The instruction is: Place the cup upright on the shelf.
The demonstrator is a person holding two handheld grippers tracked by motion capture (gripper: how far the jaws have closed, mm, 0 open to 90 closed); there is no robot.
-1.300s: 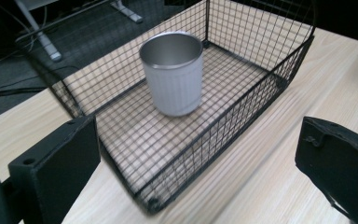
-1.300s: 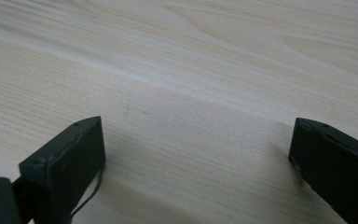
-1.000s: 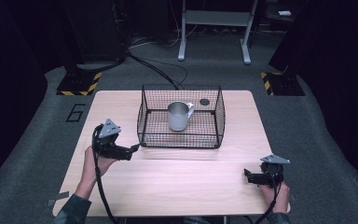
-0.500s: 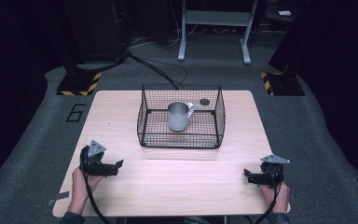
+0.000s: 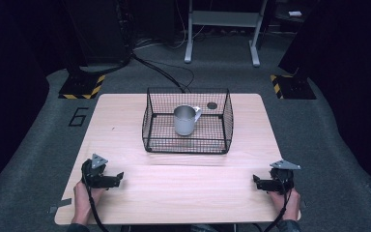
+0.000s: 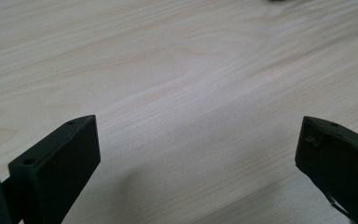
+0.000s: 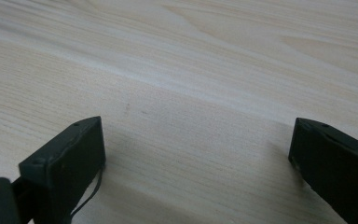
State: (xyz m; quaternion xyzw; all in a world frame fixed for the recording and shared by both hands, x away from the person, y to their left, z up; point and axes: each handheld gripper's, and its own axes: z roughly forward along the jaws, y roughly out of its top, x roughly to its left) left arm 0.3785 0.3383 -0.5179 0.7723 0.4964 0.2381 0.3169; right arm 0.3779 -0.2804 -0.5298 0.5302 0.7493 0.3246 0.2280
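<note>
I rest my left hand-held gripper [image 5: 118,177] and right hand-held gripper [image 5: 256,181] at the near corners of the pale wooden worktop [image 5: 125,121], jaws wide and empty, likely parked. The high view places the grey metal mug [image 5: 185,120] upright inside the black wire basket [image 5: 149,116] toward the far edge; the gripper views add bare wood grain between my jaws.

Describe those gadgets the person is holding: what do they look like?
Each hand holds a black device. The left gripper and the right gripper both carry a grey three-cornered plate on top and trail a black cable back along the forearm. Seen from their own cameras, the jaws are flat, blocky black pads with small screw holes.
</note>
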